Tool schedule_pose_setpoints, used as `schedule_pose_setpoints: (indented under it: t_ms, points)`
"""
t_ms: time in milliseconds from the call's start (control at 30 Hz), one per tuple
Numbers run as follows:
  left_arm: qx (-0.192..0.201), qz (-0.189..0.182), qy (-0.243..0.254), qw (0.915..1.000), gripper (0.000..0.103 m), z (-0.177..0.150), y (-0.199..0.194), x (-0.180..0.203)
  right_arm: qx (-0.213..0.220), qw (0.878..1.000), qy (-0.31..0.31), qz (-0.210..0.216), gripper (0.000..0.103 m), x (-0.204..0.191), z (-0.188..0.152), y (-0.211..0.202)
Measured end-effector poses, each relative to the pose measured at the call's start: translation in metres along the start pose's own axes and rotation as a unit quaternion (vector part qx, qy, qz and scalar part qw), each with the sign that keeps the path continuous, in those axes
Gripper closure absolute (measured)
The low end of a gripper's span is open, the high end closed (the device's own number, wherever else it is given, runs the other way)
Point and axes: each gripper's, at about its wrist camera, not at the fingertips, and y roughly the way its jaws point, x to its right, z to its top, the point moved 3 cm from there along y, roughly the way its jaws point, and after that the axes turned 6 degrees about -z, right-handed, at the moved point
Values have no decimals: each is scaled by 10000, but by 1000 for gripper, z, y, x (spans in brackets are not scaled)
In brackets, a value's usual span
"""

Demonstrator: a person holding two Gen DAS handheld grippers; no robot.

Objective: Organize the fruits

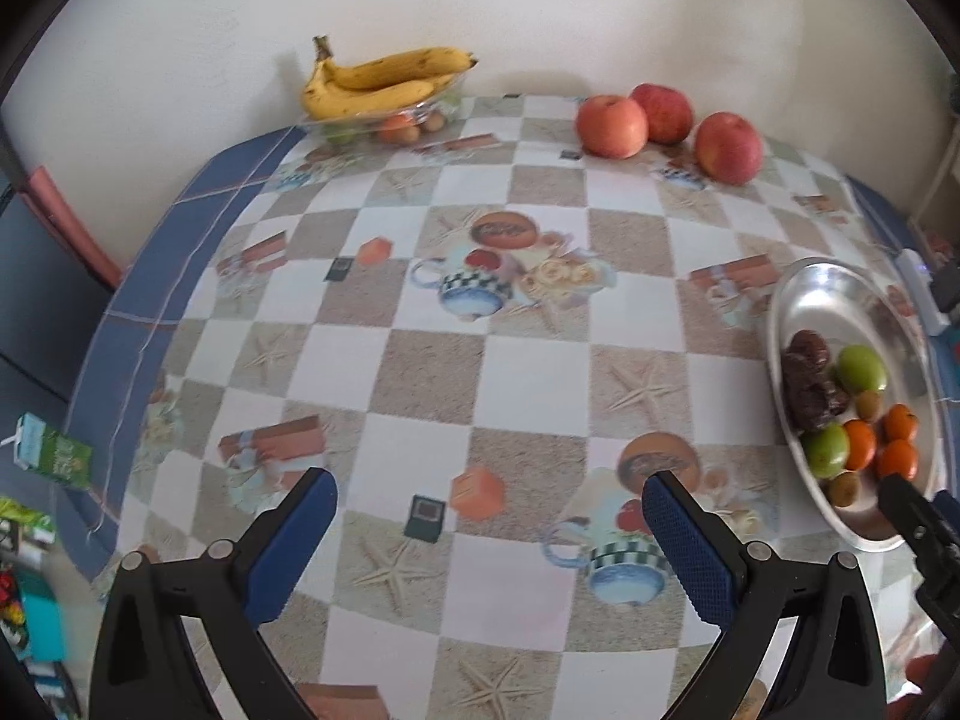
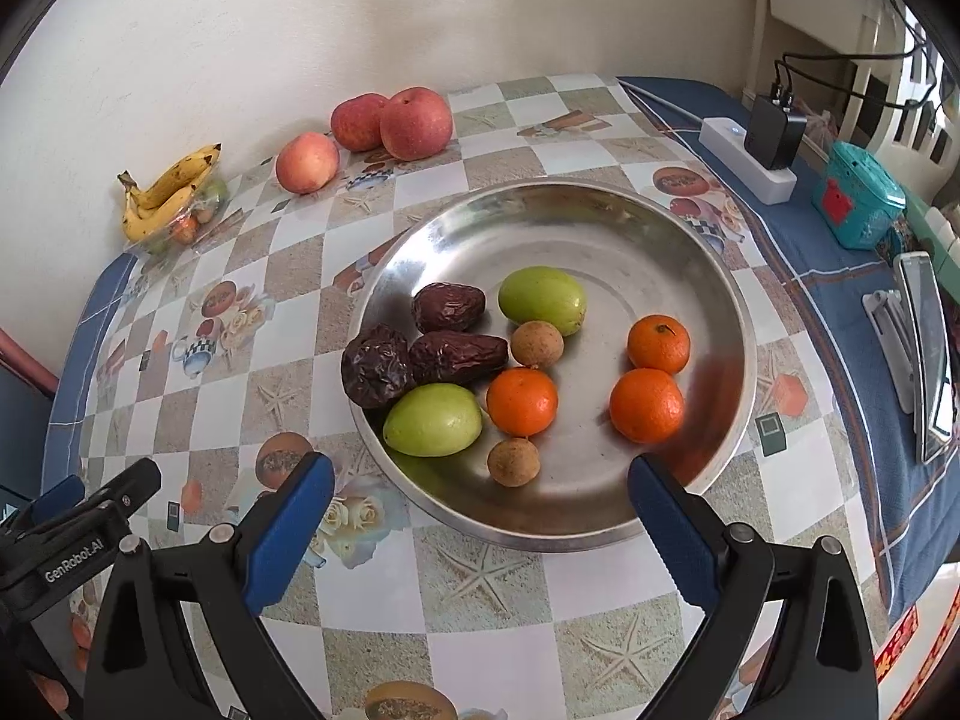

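Left of the steel dish (image 2: 729, 312), bananas (image 2: 168, 192) lie on a clear bowl and three apples (image 2: 414, 123) sit bare on the cloth; the dish holds dates, green fruits, longans, tangerines (image 2: 647, 405). Whether sorting is starting or ending, I can't tell. My left gripper (image 1: 489, 546) and right gripper (image 2: 480, 531) are spread, holding nothing

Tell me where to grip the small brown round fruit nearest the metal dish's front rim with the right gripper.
Close the fingers across the middle of the small brown round fruit, coming down from above. It lies apart from the orange tangerine and green fruit, while the round metal dish has a raised rim that would probably block a low approach.
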Motion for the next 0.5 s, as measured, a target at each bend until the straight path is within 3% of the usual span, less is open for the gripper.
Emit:
schedule_pose_setpoints:
  t_ms: [267,500]
  points:
    - [-158,201,-293,9992,0,0,4,-12,11,9999,-103,-68,4,-3,0,1]
    - [-195,344,-259,9989,0,-1,5,-13,22,9999,-114,-77,4,-4,0,0]
